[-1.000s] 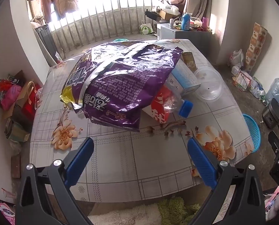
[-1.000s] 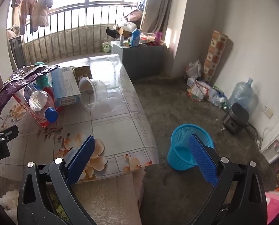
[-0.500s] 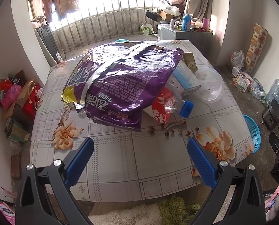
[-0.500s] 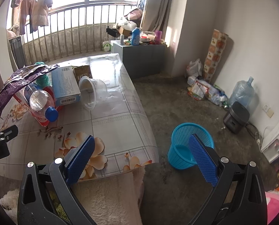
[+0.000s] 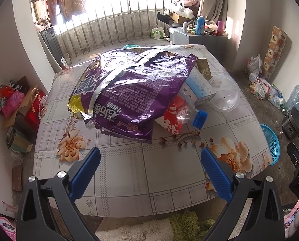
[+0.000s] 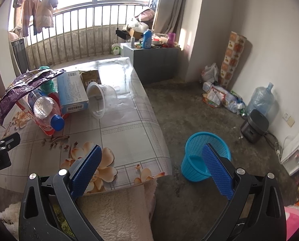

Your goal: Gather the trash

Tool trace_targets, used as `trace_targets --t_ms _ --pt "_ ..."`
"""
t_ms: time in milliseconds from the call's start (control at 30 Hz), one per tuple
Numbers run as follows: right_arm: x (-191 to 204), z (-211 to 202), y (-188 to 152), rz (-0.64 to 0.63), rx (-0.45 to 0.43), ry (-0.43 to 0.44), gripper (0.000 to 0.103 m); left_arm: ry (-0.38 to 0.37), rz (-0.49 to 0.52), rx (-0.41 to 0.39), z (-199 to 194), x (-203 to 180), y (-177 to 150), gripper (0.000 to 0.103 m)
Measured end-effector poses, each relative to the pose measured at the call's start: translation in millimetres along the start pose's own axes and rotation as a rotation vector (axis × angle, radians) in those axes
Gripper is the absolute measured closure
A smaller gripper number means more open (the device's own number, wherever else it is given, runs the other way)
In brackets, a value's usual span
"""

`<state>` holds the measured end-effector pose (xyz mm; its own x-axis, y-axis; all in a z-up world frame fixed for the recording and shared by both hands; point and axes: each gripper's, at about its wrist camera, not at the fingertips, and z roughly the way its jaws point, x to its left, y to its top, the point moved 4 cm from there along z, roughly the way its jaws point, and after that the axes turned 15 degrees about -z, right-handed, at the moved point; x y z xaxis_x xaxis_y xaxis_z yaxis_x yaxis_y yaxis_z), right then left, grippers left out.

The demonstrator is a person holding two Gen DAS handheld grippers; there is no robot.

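Observation:
A pile of trash lies on the floral table: a big purple foil bag on top, a clear bottle with a blue cap, a red carton, a light blue box, a clear plastic tub and a brown box. My left gripper is open and empty, above the near table edge. My right gripper is open and empty, near the table's right corner. A blue mesh basket stands on the floor to the right of the table.
A grey cabinet with bottles stands beyond the table. A water jug, a black cooker and bags sit along the right wall. Bags and boxes lie left of the table. A fluffy rug lies below.
Both views have shifted only slightly; the left gripper has edged a little closer to the pile. Nothing on the table has moved.

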<state>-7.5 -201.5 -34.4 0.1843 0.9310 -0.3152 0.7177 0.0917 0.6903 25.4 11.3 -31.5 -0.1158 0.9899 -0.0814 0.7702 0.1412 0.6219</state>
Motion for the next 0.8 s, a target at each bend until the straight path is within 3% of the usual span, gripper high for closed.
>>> trace_targets --t_ms 800 --pt "-0.4 -0.5 0.7 0.0 0.005 0.017 0.008 0.007 0.004 -0.008 0.2 -1.0 1.7 0.005"
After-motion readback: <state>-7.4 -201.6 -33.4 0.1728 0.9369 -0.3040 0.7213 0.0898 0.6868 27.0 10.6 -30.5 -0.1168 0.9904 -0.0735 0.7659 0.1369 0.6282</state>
